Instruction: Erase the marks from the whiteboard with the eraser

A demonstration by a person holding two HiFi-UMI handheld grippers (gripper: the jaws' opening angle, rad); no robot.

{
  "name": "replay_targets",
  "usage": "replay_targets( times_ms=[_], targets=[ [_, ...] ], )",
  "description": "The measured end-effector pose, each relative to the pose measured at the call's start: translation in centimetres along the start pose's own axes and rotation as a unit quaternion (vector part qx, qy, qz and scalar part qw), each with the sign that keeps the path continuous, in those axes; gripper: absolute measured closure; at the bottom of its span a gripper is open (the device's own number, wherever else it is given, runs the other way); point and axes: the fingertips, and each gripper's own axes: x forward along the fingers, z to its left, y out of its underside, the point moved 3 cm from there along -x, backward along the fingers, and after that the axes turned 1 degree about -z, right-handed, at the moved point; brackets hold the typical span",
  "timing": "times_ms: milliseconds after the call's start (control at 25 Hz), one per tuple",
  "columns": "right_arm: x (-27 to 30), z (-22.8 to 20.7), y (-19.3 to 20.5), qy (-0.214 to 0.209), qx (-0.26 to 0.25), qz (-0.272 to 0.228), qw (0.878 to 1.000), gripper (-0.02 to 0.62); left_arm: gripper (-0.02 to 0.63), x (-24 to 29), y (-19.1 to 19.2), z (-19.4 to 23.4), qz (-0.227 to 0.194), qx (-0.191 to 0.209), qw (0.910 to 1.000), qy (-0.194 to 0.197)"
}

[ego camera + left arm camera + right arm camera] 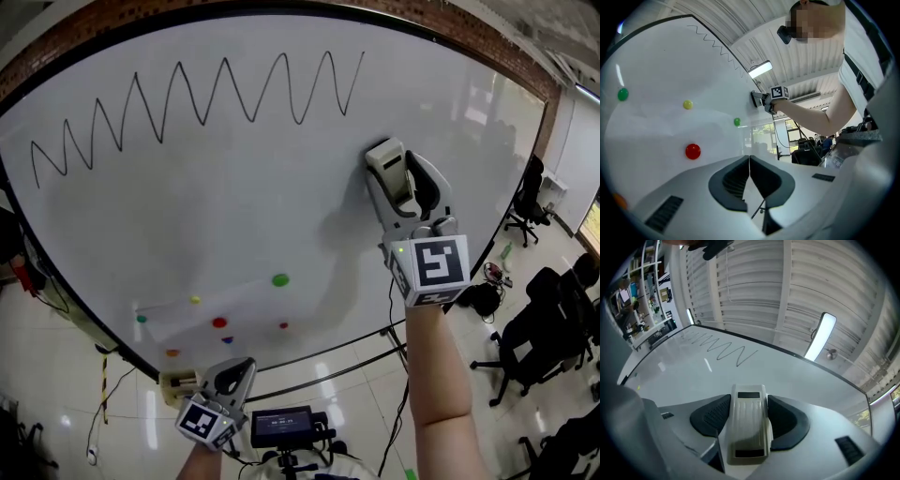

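Observation:
A black zigzag mark (225,94) runs across the top of the whiteboard (234,206). My right gripper (401,178) is shut on a whitish eraser (386,161), which is up at the board a little below the right end of the zigzag. In the right gripper view the eraser (749,423) fills the gap between the jaws, with the zigzag (724,350) farther up the board. My left gripper (234,373) hangs low by the board's bottom edge. The left gripper view shows its own jaws shut (749,173) on nothing, and the right gripper (761,99) at the board.
Several coloured magnets dot the lower board, among them a green one (280,279) and a red one (219,322). A small device with a screen (281,427) stands below the board. Black office chairs (525,328) stand at the right.

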Motion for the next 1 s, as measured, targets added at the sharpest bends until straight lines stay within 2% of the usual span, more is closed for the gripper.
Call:
replay_targets(
  times_ms=[160,280,400,520,640,800,920,1000],
  targets=[
    [0.0,4.4,-0.9,-0.08,-0.021,-0.016,0.996,0.335,0.592,0.8,0.0,-0.6,-0.002,0.002,0.9999,0.01],
    [0.2,4.2,-1.0,-0.096,-0.027,-0.016,0.995,0.335,0.592,1.0,-0.1,-0.8,-0.002,0.0,0.9999,0.012],
    [0.3,2.1,-1.0,-0.078,-0.022,-0.02,0.997,0.336,0.592,0.9,-0.1,-0.6,0.0,0.0,1.0,0.009],
    [0.4,-1.0,-0.6,-0.04,-0.012,-0.032,0.999,0.336,0.592,0.7,0.1,-0.5,0.002,-0.001,1.0,0.006],
    [0.0,-4.0,0.6,0.006,0.033,-0.024,0.999,0.336,0.591,0.6,0.0,-0.3,0.003,0.0,1.0,0.0],
    [-0.9,-6.5,2.4,0.05,0.095,-0.012,0.994,0.336,0.592,0.2,0.1,0.2,-0.001,0.001,1.0,-0.004],
    [-1.0,-5.6,2.3,0.049,0.101,-0.014,0.994,0.336,0.592,0.3,0.1,0.2,0.001,0.001,1.0,-0.006],
    [-0.7,-3.6,1.6,0.014,0.099,-0.026,0.995,0.335,0.592,0.6,0.2,0.0,0.003,0.001,1.0,-0.005]
  ],
)
